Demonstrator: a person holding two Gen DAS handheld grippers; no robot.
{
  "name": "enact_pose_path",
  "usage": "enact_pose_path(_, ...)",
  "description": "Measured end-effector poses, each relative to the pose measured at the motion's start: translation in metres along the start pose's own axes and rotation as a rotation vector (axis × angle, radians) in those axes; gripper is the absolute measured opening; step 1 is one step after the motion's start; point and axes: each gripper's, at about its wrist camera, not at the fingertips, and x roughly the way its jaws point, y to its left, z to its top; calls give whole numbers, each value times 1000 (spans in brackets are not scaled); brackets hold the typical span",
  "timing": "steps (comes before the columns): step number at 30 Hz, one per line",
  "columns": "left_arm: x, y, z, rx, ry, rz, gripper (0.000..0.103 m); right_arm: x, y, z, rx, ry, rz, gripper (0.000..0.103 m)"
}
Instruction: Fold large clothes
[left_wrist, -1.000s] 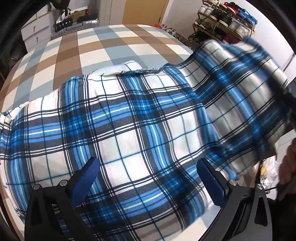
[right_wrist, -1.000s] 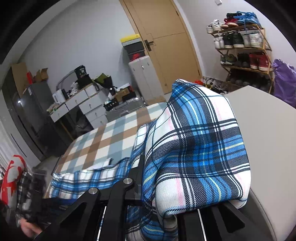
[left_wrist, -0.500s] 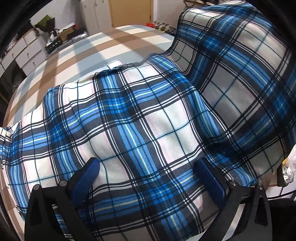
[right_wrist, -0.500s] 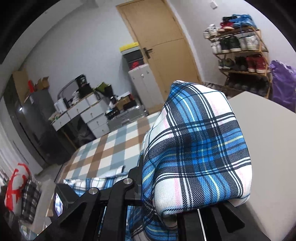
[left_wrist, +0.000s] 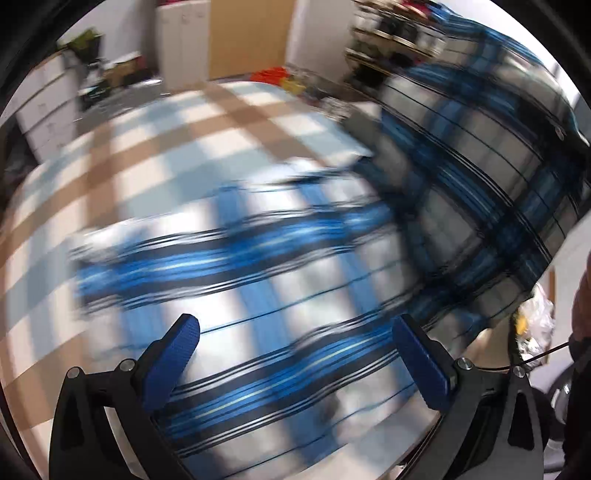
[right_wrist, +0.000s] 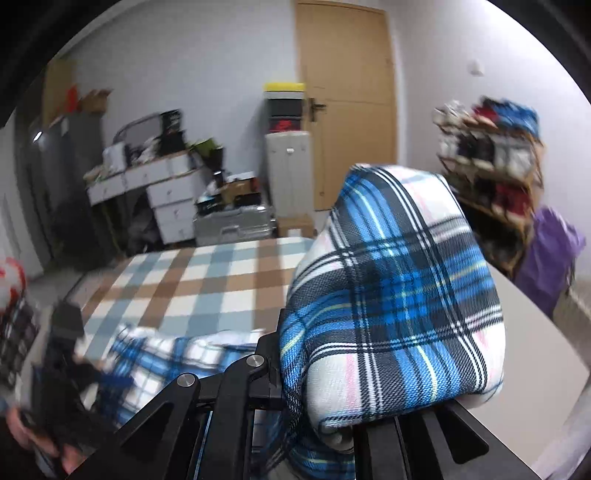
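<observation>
Right claw (right_wrist: 332, 417) clenched on plaid shirt (right_wrist: 391, 295) edge, lifted at frame right; left claw (left_wrist: 295, 354) released above the rest on the bed (left_wrist: 147, 155). Mid-fold; next, carry edge across.

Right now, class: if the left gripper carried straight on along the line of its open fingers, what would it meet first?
Most likely the blue plaid garment spread below the left gripper, lying over the checked bed cover. Blur leaves depth unclear.

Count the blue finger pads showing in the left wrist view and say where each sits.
2. One blue pad stands at lower left and the other at lower right, wide apart above the plaid garment. None seems hidden.
</observation>
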Motion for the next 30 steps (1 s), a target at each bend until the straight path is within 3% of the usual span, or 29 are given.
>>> enact_pose_path(3,-24,55,-12,-99,-17,47,101,2,58,-4,-152,-4,-9,10)
enact_pose_path(5,-41,87,-23,-178,-38,34,102,6,94,-12,-245,-4,-8,10)
enact_pose_path(9,-58,139,-49,-330,-44,-13,101,28,180,-57,-477,15,25,10)
enact_pose_path(13,-47,153,-49,-388,-20,-41,101,67,243,-124,-663,159,138,13)
enact_pose_path(15,-44,157,-50,-414,-19,-65,101,86,256,-151,-719,227,108,22)
enact_pose_path(16,-45,155,-49,-420,-18,-82,101,87,258,-155,-728,218,102,24)
enact_pose_path(17,-46,153,-49,-424,-21,-99,101,85,258,-156,-729,209,114,35)
enact_pose_path(20,-55,141,-43,-415,-55,-183,101,76,244,-142,-618,235,272,74)
enact_pose_path(21,-61,134,-41,-402,-73,-228,101,74,238,-138,-573,246,320,79)
enact_pose_path(25,-64,110,-30,-349,-99,-370,101,71,200,-116,-351,387,593,79)
enact_pose_path(30,-38,86,-23,-350,27,-490,101,71,124,-78,0,411,798,87)
